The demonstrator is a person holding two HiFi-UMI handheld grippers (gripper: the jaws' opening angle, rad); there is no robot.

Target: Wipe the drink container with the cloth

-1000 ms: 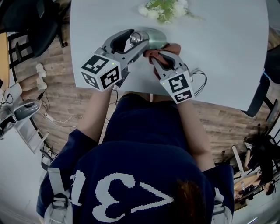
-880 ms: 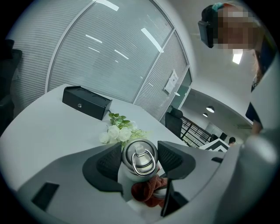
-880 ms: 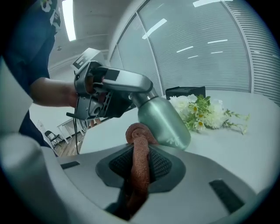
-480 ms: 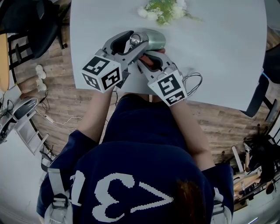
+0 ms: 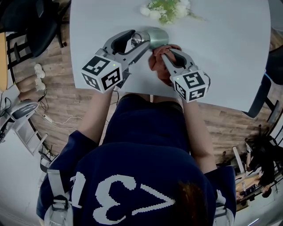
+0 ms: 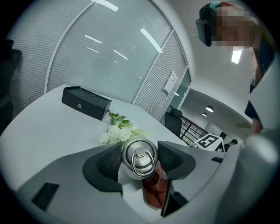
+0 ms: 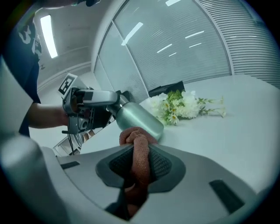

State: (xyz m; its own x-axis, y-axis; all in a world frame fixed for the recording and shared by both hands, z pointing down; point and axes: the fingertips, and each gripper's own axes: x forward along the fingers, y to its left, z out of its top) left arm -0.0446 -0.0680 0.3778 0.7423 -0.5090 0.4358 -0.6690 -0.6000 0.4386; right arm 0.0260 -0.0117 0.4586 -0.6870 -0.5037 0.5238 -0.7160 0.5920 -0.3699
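here the left tool (image 6: 140, 162) clamps the drink container (image 5: 155, 37), right tool (image 7: 139, 168) pinching the cloth (image 7: 136, 139) beside it.

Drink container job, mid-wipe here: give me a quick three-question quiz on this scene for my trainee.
1. True or false: the left gripper is clamped on the drink container at its lid end.
2. What is the right gripper holding? A) the cloth B) a sponge C) nothing
3. Fill in: on the table beyond the container lies a bunch of white ____.
Key: 1 true; 2 A; 3 flowers.
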